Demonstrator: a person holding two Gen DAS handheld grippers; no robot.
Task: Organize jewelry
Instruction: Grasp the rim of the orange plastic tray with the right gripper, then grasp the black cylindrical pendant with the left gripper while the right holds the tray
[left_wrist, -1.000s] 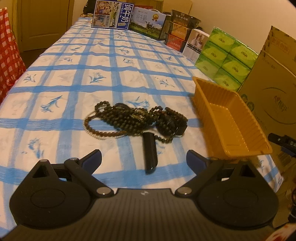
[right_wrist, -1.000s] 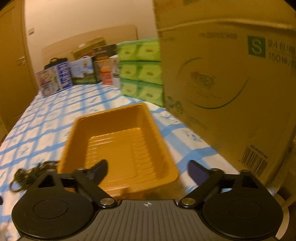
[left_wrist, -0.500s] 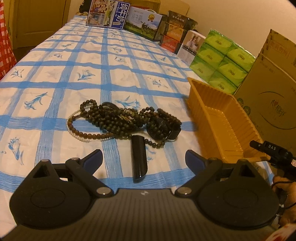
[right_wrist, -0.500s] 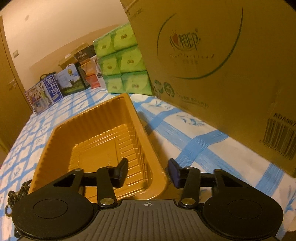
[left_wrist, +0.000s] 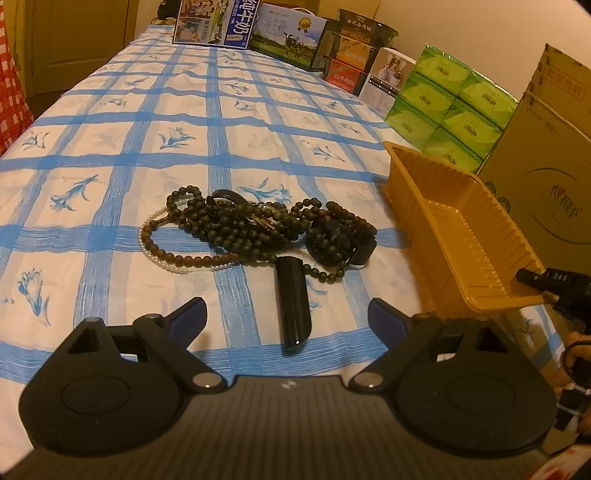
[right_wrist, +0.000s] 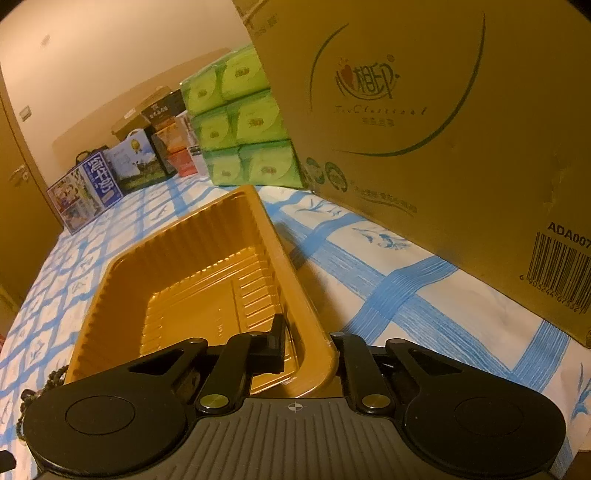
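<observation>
Right gripper (right_wrist: 312, 349) clamped on near corner of orange tray (right_wrist: 177, 291), tilted up. Left gripper (left_wrist: 287, 317) wide open, hovering near beads (left_wrist: 236, 229) and black case (left_wrist: 294, 301).

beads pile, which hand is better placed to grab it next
Left. The left tool is open and faces the beads on the cloth, with nothing between. The right tool is shut on the tray rim, so it is busy.
</observation>
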